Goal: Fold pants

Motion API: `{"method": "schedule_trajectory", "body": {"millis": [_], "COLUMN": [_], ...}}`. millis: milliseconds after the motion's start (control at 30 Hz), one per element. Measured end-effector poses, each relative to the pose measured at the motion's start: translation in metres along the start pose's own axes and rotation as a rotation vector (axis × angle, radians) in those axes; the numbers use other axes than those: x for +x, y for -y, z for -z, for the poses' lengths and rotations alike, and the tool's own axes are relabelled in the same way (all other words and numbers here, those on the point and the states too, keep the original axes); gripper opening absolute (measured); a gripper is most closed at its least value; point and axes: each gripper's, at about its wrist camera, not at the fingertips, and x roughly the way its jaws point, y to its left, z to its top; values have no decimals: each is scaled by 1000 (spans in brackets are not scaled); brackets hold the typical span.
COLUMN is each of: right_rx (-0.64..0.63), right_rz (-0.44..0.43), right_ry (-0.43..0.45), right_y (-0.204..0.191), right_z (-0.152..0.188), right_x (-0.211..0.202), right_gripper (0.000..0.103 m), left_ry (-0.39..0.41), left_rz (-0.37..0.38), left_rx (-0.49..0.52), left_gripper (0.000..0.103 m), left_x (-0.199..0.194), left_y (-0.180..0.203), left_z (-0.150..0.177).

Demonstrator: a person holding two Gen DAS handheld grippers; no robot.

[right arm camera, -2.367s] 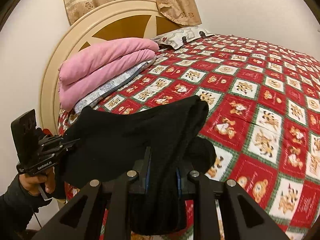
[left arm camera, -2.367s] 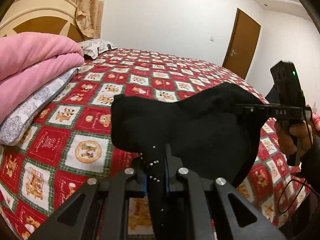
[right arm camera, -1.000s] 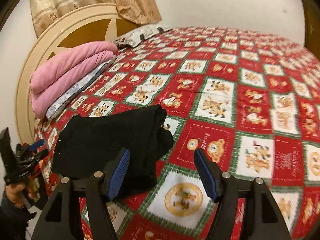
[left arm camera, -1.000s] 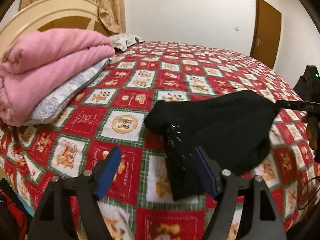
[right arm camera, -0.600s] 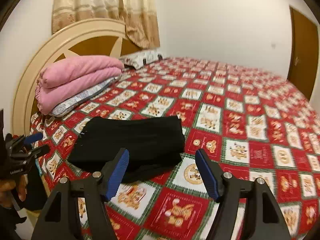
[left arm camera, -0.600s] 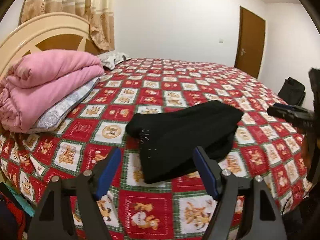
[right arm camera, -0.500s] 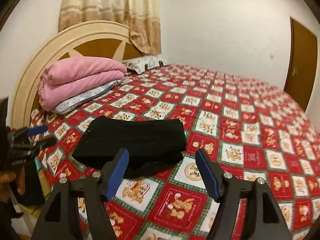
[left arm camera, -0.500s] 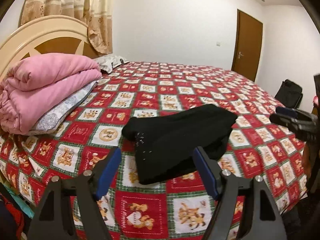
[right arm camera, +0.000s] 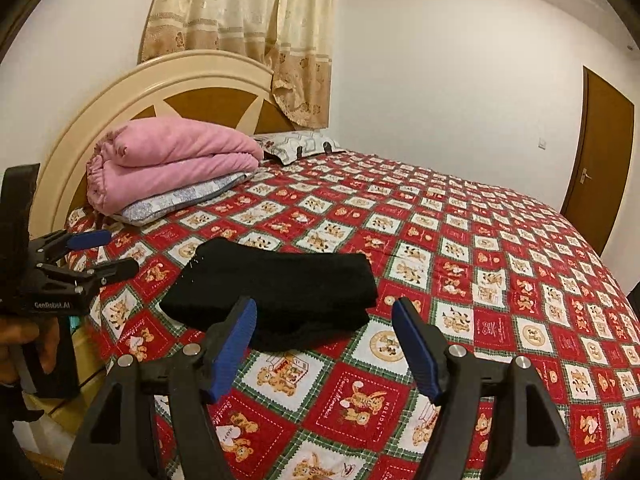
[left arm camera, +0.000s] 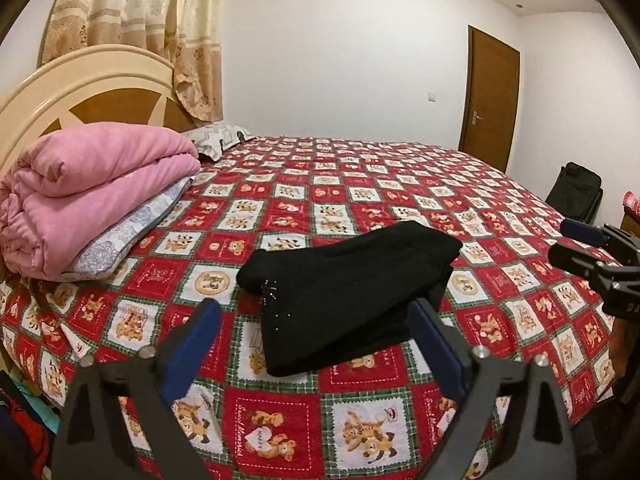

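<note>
left wrist view: my left gripper [left arm camera: 312, 320] has its blue-padded jaws spread wide with nothing between them, held above the near edge of the bed; the black pants [left arm camera: 348, 292] lie folded into a compact stack on the red teddy-bear bedspread [left arm camera: 360, 184], near the front edge and apart from both my tools; my right gripper [left arm camera: 576, 248] shows at the right edge of this view, jaws parted, clear of the cloth; a pink blanket [left arm camera: 92, 188] sits folded on a grey patterned pillow [left arm camera: 132, 236] by the headboard [left arm camera: 80, 92], well apart from the pants; right wrist view: my right gripper [right arm camera: 324, 344] is likewise spread and holds nothing; the pants [right arm camera: 276, 288] rest flat just beyond its fingertips; my left gripper [right arm camera: 100, 252] appears at the left, open, beside the bed's corner; a brown door [right arm camera: 600, 156] stands shut in the far wall.
</note>
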Motion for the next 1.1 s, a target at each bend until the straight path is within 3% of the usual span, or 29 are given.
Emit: {"method": "schedule_trajectory", "body": {"millis": [1100], "right_rx": [-85], "right_rz": [-21], "right_ry": [19], "right_y": [-26], "right_z": [3], "right_x": [-10], "right_gripper": [72], "left_ry": [12], "left_rz": [-33], "left_rx": [39], "left_gripper": [103], "left_x": [0], "left_y": [9], "left_z": [2]}}
